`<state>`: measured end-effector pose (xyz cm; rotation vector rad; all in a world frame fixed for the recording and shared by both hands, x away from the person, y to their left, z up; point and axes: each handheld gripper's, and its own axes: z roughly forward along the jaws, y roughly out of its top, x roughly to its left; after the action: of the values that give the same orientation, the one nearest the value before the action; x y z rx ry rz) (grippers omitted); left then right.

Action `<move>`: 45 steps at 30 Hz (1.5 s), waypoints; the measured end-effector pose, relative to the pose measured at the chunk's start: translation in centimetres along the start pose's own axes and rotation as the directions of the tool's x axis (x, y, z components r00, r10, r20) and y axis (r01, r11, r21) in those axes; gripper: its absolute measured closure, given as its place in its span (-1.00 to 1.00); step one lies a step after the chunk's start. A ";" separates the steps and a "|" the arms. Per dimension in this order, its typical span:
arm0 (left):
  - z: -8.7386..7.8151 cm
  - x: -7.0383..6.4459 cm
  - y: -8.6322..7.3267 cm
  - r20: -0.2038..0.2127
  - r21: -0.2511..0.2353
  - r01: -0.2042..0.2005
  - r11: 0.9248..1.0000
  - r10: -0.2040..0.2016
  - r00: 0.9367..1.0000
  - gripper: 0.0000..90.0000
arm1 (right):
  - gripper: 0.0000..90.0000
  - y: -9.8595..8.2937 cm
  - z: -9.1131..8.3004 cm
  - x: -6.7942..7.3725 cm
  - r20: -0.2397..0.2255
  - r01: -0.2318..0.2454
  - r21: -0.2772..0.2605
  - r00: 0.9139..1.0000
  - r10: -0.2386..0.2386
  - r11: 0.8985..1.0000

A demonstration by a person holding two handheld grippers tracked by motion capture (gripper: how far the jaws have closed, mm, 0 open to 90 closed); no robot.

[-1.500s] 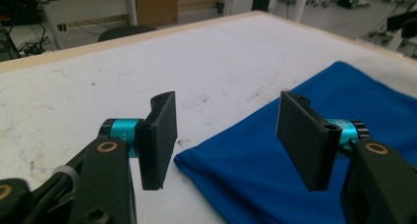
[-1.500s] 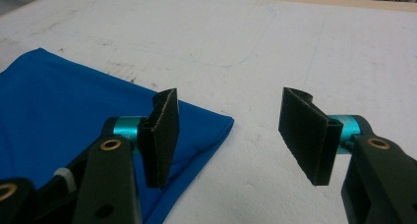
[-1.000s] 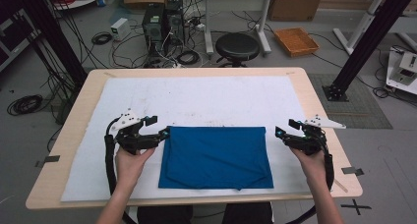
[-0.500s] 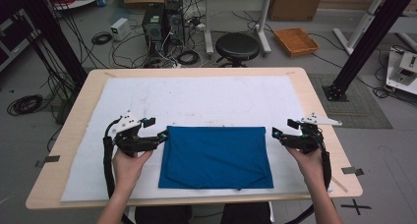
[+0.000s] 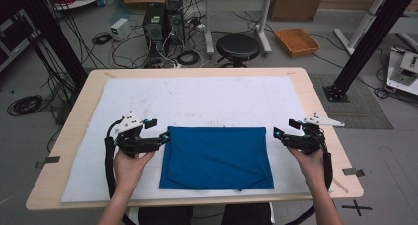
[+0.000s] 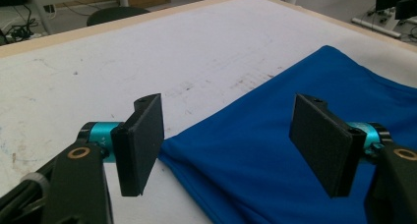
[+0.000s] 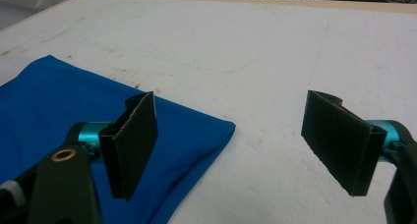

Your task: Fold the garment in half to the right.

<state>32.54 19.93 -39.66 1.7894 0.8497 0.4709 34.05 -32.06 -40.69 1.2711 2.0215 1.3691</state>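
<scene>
A folded blue cloth (image 5: pixel 217 158) lies flat on the white mat (image 5: pixel 197 99) near the table's front edge. My left gripper (image 5: pixel 158 131) is open at the cloth's far left corner; in the left gripper view its jaws straddle the blue cloth's (image 6: pixel 295 150) edge, and I cannot tell whether they touch it. My right gripper (image 5: pixel 285 130) is open just off the cloth's far right corner. In the right gripper view the blue cloth's (image 7: pixel 59 111) corner lies under the left jaw, and bare mat shows between the jaws.
The white mat covers most of the wooden table (image 5: pixel 79 111). Beyond the far edge stand a black stool (image 5: pixel 238 46), computer cases (image 5: pixel 162 20) with tangled cables, and an orange tray (image 5: pixel 297 41) on the floor. A black frame post (image 5: pixel 362 47) rises at the right.
Both grippers have edged inward toward the cloth's far corners, the right one slightly left. The cloth has not moved.
</scene>
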 end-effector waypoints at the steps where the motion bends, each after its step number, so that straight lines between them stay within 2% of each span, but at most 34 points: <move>1: 0.0 0.0 0.0 -0.004 -0.001 -0.004 1.000 0.004 1.000 -0.35 | -0.53 0.0 0.0 0.0 0.000 0.002 0.003 1.000 -0.002 1.000; 8: 0.2 -0.1 -0.1 0.014 0.019 0.006 1.000 -0.006 1.000 -0.33 | -0.52 0.0 0.3 -0.1 0.005 -0.016 0.000 1.000 0.016 1.000; 14: 0.4 -0.4 -0.1 0.009 0.025 0.011 1.000 -0.011 1.000 -0.31 | -0.42 -0.1 0.2 0.0 0.009 0.000 -0.005 1.000 0.000 1.000; 16: 0.6 -0.6 0.0 -0.004 0.044 0.009 0.999 -0.009 1.000 -0.26 | -0.41 -0.2 0.0 -0.1 0.014 0.000 -0.007 1.000 0.000 1.000; 19: 0.9 -1.0 0.1 0.023 0.080 0.034 0.996 -0.036 0.999 -0.26 | -0.39 -0.5 -0.3 -0.4 0.018 -0.009 -0.007 1.000 0.009 1.000; 23: 0.1 -1.8 -0.4 0.038 0.090 0.061 0.994 -0.065 0.997 -0.26 | -0.39 -0.8 -1.0 -0.7 0.024 -0.017 -0.014 1.000 0.017 1.000; 27: -1.0 -2.3 -1.1 0.056 0.115 0.129 0.985 -0.136 0.989 -0.24 | -0.39 -1.0 -1.4 -0.9 0.028 -0.030 -0.018 0.999 0.030 0.999; 29: -1.7 -2.8 -1.6 0.045 0.116 0.148 0.982 -0.154 0.987 -0.21 | -0.39 -1.1 -1.6 -1.0 0.030 -0.030 -0.017 0.999 0.030 0.999; 31: -2.5 -3.1 -2.3 0.034 0.118 0.188 0.975 -0.194 0.980 -0.21 | -0.39 -1.2 -1.6 -1.0 0.032 -0.033 -0.016 0.999 0.033 0.999; 34: -3.6 -3.7 -3.1 0.010 0.096 0.172 0.980 -0.174 0.985 -0.20 | -0.39 -1.2 -1.7 -1.0 0.035 -0.036 -0.015 0.999 0.037 0.999; 36: -4.1 -3.9 -3.7 0.017 0.099 0.181 0.979 -0.183 0.983 -0.13 | -0.39 -1.2 -1.7 -0.9 0.037 -0.033 -0.016 0.999 0.034 0.999; 38: -4.3 -4.1 -4.3 0.006 0.109 0.186 0.976 -0.188 0.982 -0.08 | -0.39 -1.1 -1.6 -0.8 0.037 -0.032 -0.020 0.999 0.033 0.999; 40: -4.5 -4.3 -4.9 -0.008 0.128 0.200 0.972 -0.200 0.980 0.03 | -0.39 -1.1 -1.6 -0.7 0.035 -0.028 -0.019 0.999 0.028 0.999; 45: -4.7 -4.5 -6.0 -0.050 0.143 0.263 0.954 -0.259 0.965 0.08 | -0.39 -1.0 -1.3 -0.3 0.028 -0.019 -0.017 0.999 0.020 1.000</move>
<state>24.47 20.76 -43.10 1.7744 1.1511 0.2689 32.83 -33.09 -41.04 1.2989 1.9800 1.3664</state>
